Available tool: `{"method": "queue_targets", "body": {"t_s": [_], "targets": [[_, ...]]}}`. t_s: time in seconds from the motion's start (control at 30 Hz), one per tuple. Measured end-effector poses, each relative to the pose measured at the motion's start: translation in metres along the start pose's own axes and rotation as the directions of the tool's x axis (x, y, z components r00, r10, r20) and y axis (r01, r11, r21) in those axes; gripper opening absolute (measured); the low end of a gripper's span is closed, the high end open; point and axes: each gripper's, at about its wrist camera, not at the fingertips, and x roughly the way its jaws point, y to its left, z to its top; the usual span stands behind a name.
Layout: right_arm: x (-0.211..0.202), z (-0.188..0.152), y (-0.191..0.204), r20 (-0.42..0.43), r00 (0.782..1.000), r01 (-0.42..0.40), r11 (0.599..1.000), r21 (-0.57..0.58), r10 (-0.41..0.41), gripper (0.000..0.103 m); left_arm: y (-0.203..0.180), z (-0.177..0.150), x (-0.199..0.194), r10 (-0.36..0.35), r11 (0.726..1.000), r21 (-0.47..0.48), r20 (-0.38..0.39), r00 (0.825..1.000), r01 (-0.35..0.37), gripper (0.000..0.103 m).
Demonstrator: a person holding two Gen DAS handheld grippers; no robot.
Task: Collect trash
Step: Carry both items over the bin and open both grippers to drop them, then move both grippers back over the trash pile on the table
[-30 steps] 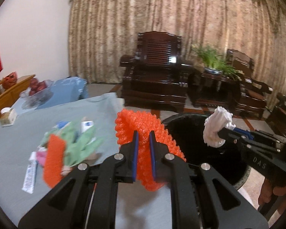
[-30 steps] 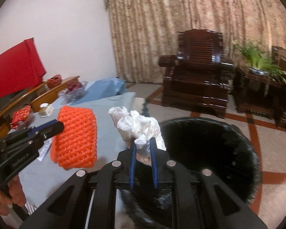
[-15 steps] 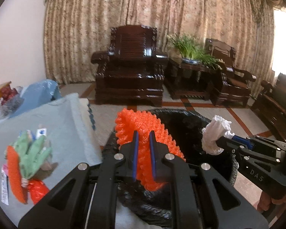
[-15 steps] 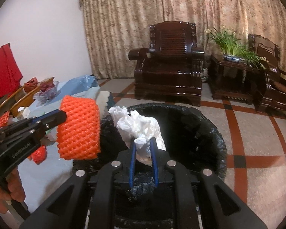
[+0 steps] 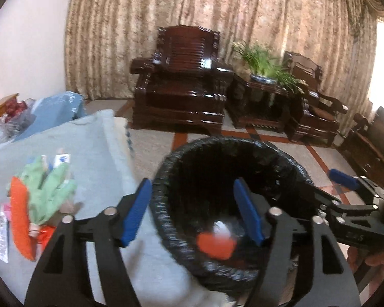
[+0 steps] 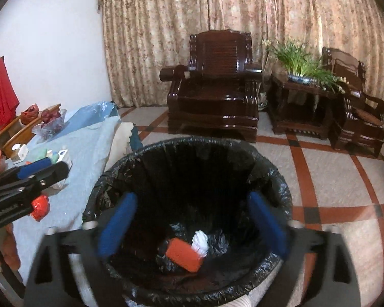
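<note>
Leftover wrappers [image 5: 41,199] sit heaped on the worktop [image 5: 89,153] at left. Left tool [image 5: 192,212] has just sprung open, empty; right tool [image 6: 192,227] too, jaws wide over the bin [image 6: 276,179], orange foam net [image 6: 184,254] and white tissue [image 6: 201,240] lying inside.

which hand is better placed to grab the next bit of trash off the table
Left, probably. The left gripper is open and empty at the bin's table side, nearest the trash pile. The right gripper, also open, hangs over the bin.
</note>
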Motion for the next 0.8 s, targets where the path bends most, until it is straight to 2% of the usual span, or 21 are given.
{"method": "queue_targets", "body": {"t_s": [0.13,0.27,0.37,0.57,0.73,0.8], "targets": [[-0.003,0.006,0.017,0.022,0.999,-0.031,0.999,-0.019,0.031,0.097,0.030,0.003,-0.022,0.079,0.997,-0.023,0.045,0.996,-0.078,0.084],[-0.001,0.011,0.040,0.041,0.995,-0.092,0.995,-0.031,0.093,0.097,0.063,0.000,-0.048,0.178,0.984,-0.046,0.082,0.981,-0.175,0.088],[0.002,0.014,0.065,0.051,0.988,-0.142,0.988,-0.053,0.145,0.097,0.091,-0.004,-0.065,0.261,0.965,-0.065,0.092,0.961,-0.255,0.088],[0.014,0.015,0.124,0.061,0.965,-0.249,0.963,-0.104,0.256,0.097,0.152,-0.017,-0.090,0.411,0.907,-0.129,0.068,0.909,-0.400,0.088],[0.026,0.007,0.178,0.033,0.939,-0.335,0.932,-0.139,0.342,0.097,0.189,-0.032,-0.106,0.494,0.862,-0.157,0.049,0.868,-0.481,0.088],[0.031,0.001,0.198,0.020,0.931,-0.356,0.920,-0.161,0.364,0.097,0.201,-0.039,-0.111,0.514,0.848,-0.170,0.034,0.857,-0.502,0.088]]}}
